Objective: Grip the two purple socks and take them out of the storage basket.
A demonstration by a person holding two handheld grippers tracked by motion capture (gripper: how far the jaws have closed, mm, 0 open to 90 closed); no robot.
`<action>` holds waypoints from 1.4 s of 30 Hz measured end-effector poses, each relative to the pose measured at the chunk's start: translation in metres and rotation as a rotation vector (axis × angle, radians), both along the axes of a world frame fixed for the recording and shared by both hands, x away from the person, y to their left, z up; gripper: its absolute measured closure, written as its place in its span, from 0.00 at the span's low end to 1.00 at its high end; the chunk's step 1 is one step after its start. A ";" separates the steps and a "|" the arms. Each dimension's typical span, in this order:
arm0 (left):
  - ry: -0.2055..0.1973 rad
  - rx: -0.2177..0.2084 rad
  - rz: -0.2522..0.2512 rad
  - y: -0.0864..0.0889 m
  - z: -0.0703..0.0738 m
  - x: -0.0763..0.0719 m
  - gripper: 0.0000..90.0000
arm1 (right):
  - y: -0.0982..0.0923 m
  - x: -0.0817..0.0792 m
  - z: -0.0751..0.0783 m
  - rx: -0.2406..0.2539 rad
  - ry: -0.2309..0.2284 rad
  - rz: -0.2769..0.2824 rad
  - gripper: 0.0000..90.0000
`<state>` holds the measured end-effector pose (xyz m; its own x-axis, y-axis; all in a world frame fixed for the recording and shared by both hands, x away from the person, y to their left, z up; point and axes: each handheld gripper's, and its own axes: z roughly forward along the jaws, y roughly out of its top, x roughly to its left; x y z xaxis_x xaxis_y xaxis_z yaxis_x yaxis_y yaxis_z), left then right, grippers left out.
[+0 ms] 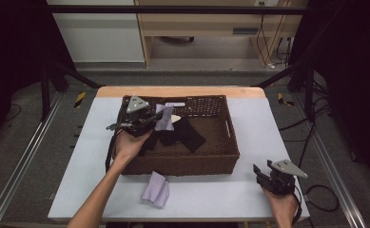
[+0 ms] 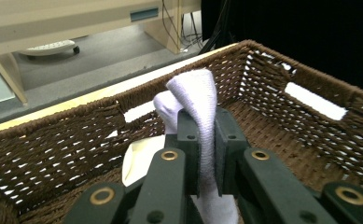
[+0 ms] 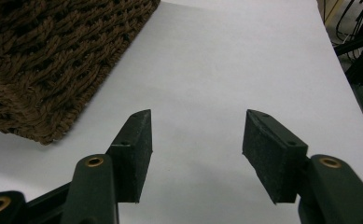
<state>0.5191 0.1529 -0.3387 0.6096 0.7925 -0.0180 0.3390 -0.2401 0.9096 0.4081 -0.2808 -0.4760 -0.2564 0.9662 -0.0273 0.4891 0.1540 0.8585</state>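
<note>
The left gripper (image 2: 207,140) sits closest to its own camera, its fingers (image 2: 188,154) pinching a pale lilac sock (image 2: 202,107) that runs upright between them, folding over above the tips and hanging out below. In the high view that sock (image 1: 164,117) is held above the left rear part of the brown wicker basket (image 1: 220,164), clear of the dark garments (image 1: 185,135) and a cream piece (image 1: 175,118) lying on the basket floor. A matching lilac sock (image 1: 156,188) lies flat on the white table (image 1: 254,190) just in front of the basket's near wall, so the likely next move carries the held sock back over that wall toward the person; the left hand (image 1: 130,145) is the nearer one. The right gripper (image 1: 268,176) rests low at the table's near right corner, well apart from both socks, its fingers (image 3: 135,149) spread with nothing between them. Beyond the table stand grey floor, cables and pale cabinets.
</note>
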 end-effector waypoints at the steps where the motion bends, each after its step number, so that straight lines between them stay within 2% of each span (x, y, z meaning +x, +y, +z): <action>1: -0.012 -0.012 -0.002 0.003 0.001 -0.005 0.91 | 0.000 0.000 0.000 0.000 -0.001 -0.001 0.47; 4: -0.026 -0.056 -0.012 0.011 0.005 -0.016 0.91 | -0.001 -0.001 0.000 0.000 -0.001 -0.005 0.48; 8: -0.070 -0.082 -0.019 0.020 0.012 -0.033 0.91 | -0.002 -0.001 0.000 0.000 -0.006 -0.005 0.48; 9: -0.077 -0.109 -0.026 0.023 0.014 -0.039 0.91 | -0.002 -0.001 0.000 -0.001 -0.005 -0.005 0.48; 11: -0.090 -0.137 -0.037 0.027 0.018 -0.047 0.91 | -0.002 -0.001 0.000 -0.001 -0.005 -0.004 0.48; 14: -0.111 -0.156 -0.056 0.031 0.023 -0.059 0.91 | -0.002 -0.001 0.000 -0.001 -0.005 -0.005 0.49; 21: -0.144 -0.161 -0.110 0.036 0.034 -0.089 0.91 | -0.001 -0.001 0.001 0.002 -0.005 -0.005 0.49; 29: -0.174 -0.149 -0.198 0.031 0.036 -0.125 0.91 | -0.002 -0.002 0.001 0.000 -0.008 -0.004 0.49; 37: -0.178 -0.141 -0.287 0.027 0.033 -0.158 0.91 | -0.002 -0.002 0.001 -0.001 -0.009 -0.003 0.50; 40: -0.164 -0.124 -0.312 0.026 0.028 -0.166 0.91 | -0.001 -0.002 0.001 -0.003 -0.009 -0.002 0.50; 42: -0.141 -0.116 -0.325 0.024 0.021 -0.170 0.91 | -0.001 -0.002 0.001 -0.004 -0.009 -0.002 0.50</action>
